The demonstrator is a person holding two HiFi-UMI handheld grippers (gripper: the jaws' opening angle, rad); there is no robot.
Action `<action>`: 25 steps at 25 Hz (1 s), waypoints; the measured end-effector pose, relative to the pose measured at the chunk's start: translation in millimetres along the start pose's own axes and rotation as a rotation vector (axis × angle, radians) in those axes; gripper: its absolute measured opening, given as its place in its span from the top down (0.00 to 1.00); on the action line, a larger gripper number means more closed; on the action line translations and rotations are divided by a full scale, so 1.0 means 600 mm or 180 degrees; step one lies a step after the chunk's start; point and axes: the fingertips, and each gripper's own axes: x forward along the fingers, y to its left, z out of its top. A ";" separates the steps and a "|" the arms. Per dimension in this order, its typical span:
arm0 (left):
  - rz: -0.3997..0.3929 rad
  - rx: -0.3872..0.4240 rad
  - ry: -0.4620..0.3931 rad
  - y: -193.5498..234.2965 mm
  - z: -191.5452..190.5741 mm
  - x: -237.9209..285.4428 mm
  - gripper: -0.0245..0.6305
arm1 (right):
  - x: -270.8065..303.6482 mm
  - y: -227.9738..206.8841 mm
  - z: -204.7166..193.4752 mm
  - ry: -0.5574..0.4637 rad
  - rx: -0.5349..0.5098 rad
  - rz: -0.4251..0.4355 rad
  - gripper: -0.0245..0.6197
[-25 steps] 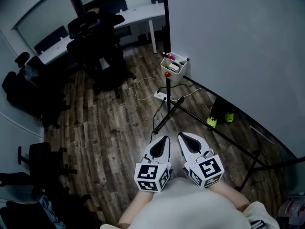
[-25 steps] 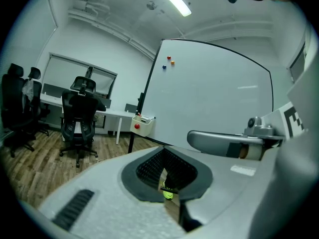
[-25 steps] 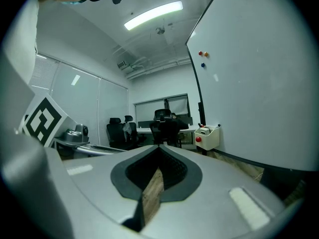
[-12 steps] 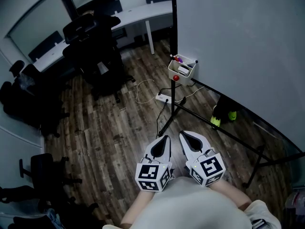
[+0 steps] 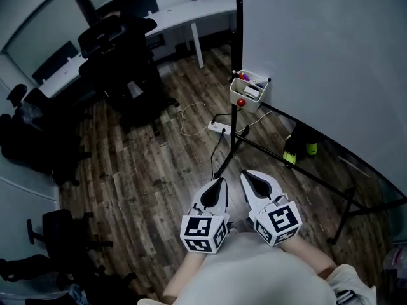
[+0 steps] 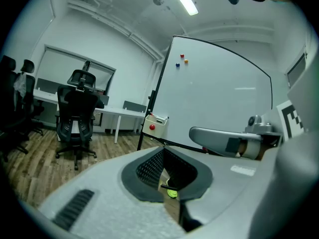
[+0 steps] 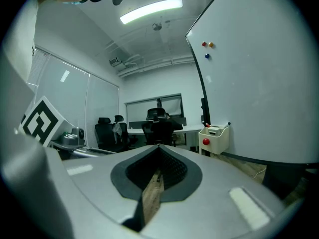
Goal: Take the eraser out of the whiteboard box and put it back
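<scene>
Two hand-held grippers are held side by side on the near side of a whiteboard, both empty.

In the head view, the left gripper [image 5: 218, 184] and right gripper [image 5: 249, 175] are seen at six o'clock, each with its jaws pressed together on nothing. The whiteboard box [image 5: 247, 101] is fixed at the lower corner of the whiteboard [image 5: 318, 49], at one o'clock from the grippers and well apart from them. A pale block, apparently the eraser [image 5: 252, 92], is seen lying inside the box. Office chairs [image 5: 121, 56] are grouped at ten o'clock.
</scene>
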 end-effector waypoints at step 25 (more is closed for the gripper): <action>-0.0055 -0.0006 0.0050 0.064 0.045 0.118 0.96 | 0.102 -0.113 0.027 0.0002 -0.0052 -0.0215 0.95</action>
